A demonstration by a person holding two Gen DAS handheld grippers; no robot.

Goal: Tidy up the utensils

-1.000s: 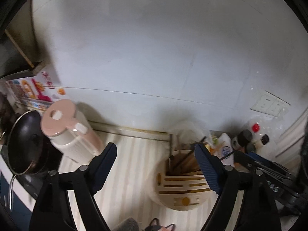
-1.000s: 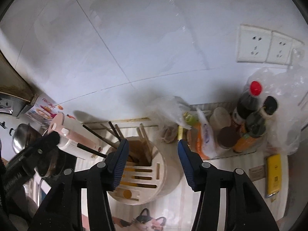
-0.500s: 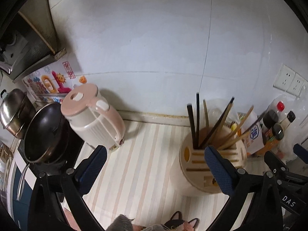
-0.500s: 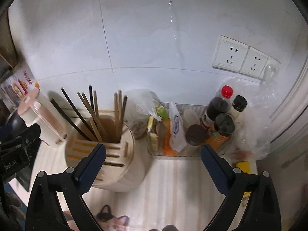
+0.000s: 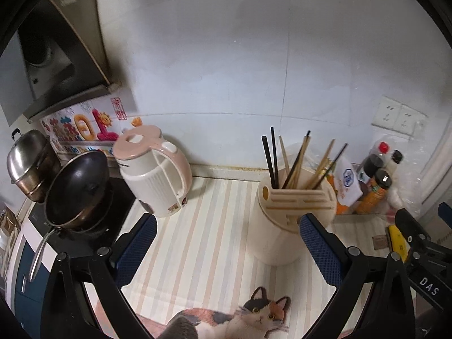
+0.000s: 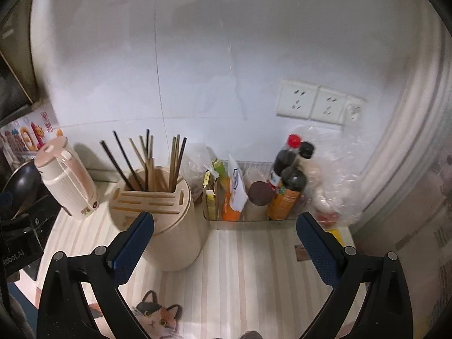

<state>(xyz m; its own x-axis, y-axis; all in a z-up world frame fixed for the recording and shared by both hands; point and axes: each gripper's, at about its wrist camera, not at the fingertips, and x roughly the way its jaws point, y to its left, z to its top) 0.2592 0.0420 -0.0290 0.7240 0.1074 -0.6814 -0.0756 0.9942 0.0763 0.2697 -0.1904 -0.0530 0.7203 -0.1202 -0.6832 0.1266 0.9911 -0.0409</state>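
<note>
A round cream utensil holder [image 5: 282,226] stands on the striped counter with several dark and wooden chopsticks [image 5: 296,161] upright in its back compartment. My left gripper [image 5: 226,223] hangs open in front of it, its right pad just before the holder's wall, with nothing between the fingers. In the right wrist view the holder [image 6: 169,234] with its chopsticks [image 6: 147,163] sits at the left, behind my left pad. My right gripper [image 6: 226,220] is open and empty over the bare counter.
A pink and white kettle [image 5: 155,175] stands left of the holder, with a dark wok [image 5: 76,186] and a steel pot [image 5: 25,163] on the stove beyond. A clear tray [image 6: 237,220] of bottles and packets sits right of the holder, below wall sockets [image 6: 319,104].
Both grippers have drawn back from above the holder and their jaws have spread wide. The chopsticks now stand free in the holder.
</note>
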